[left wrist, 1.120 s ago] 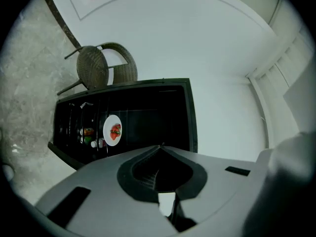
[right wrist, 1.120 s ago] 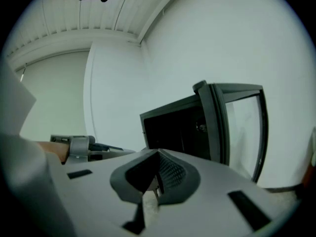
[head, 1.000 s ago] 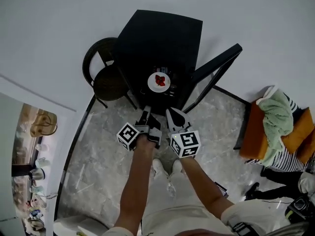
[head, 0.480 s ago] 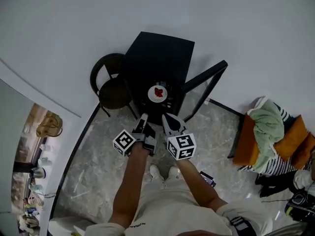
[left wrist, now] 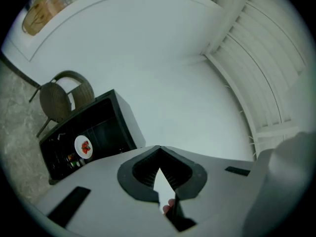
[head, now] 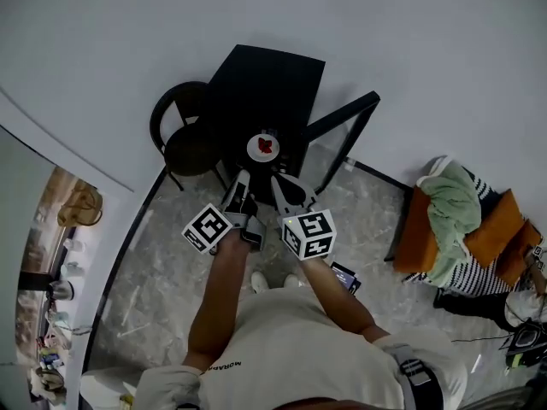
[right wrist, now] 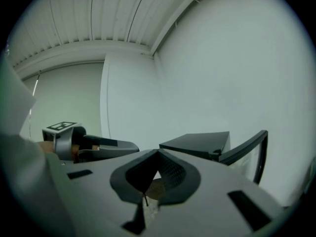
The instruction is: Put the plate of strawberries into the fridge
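Both of my grippers, the left gripper (head: pixel 240 181) and the right gripper (head: pixel 277 181), are closed on nothing, just in front of the fridge (head: pixel 265 79). The plate (head: pixel 256 152) of strawberries (head: pixel 266 146) sits inside the fridge, whose door (head: pixel 342 120) is open.

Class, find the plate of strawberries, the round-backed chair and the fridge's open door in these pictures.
plate of strawberries (head: pixel 253 149): head view, the white rim at its left.
round-backed chair (head: pixel 186 150): head view, the middle of its seat.
fridge door (head: pixel 342 116): head view, the top bar of its frame.
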{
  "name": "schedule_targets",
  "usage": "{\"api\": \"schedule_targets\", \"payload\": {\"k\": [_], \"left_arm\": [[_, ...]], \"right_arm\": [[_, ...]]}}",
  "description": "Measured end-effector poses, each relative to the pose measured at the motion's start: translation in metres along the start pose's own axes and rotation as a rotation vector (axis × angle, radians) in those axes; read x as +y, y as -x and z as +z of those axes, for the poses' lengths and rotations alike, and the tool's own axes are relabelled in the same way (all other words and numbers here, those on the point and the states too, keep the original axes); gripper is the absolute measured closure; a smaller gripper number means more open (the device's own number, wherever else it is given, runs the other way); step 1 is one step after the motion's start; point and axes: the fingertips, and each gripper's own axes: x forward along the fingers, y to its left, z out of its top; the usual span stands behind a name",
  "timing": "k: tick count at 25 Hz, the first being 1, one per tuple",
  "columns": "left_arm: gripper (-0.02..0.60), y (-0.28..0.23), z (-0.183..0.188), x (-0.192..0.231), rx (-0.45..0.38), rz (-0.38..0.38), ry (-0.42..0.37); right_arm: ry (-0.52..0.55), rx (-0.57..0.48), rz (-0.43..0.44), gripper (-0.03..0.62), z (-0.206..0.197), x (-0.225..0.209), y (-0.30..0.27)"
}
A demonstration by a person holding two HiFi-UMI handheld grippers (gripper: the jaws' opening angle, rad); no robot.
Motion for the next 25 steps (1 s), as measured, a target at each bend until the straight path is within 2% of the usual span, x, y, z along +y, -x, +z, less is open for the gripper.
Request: {"api": "schedule_targets", "payload": {"k": [4,10,16,21,25], "left_arm": [[0.581,0.004,0.003,-0.022,-0.006,0.002,-0.209],[0.581,0.014,0.011,-0.044,-0.020,0.053,-0.526],[0.581,0.022,0.010,-0.062,-0.024,0.068,-0.699],[0.581,0.021,0.012,-0.081,-0.043,0.083,-0.937],[0.581,0.021,0.011,-0.091,-0.048,0.078,-1.010]], "right_arm": [[0.014,-0.019,0.010,0.591,0.011,0.003,0.005],[0.052,-0.044,0.013,0.591,0.022,0.011,0.009],[0.073,-0.068,0.016,0.591,0.033,0.016,0.014],[0.093,-0.094,0.009,0.591,0.043,0.014,0.014],[0.103,-0.111,0.006,0.591,0.049,0.015,0.018]]}}
